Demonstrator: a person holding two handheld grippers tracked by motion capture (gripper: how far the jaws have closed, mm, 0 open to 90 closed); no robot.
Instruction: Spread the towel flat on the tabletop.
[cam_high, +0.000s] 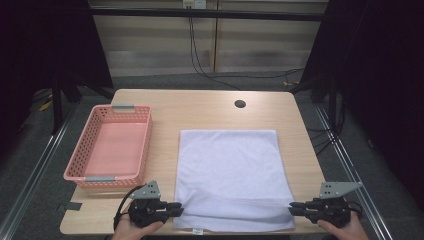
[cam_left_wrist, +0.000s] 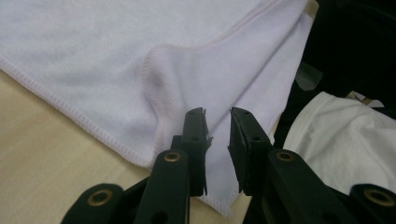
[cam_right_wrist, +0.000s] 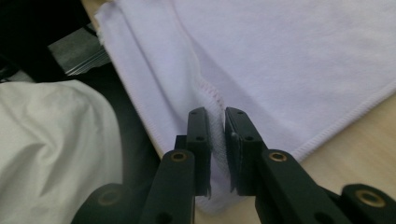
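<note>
Folding white towel (cam_high: 230, 170) flat on surface (cam_high: 200, 107), near edge already doubled over. Left tongs (cam_high: 178, 208) parted, off cloth at near left corner; right tongs (cam_high: 292, 207) slightly parted, hem between, grip unclear. Next: release cleanly, take fresh edge. Pink basket (cam_high: 145, 145) beside, empty

One towel (cam_high: 230, 175), one basket (cam_high: 111, 145), two hand-held grippers

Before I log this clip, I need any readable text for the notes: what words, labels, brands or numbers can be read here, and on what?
No text can be read.
The small white tag at the near edge of the white towel: too small and blurred to read.
Pink basket, wooden table, left gripper and right gripper: no lettering can be made out.
</note>
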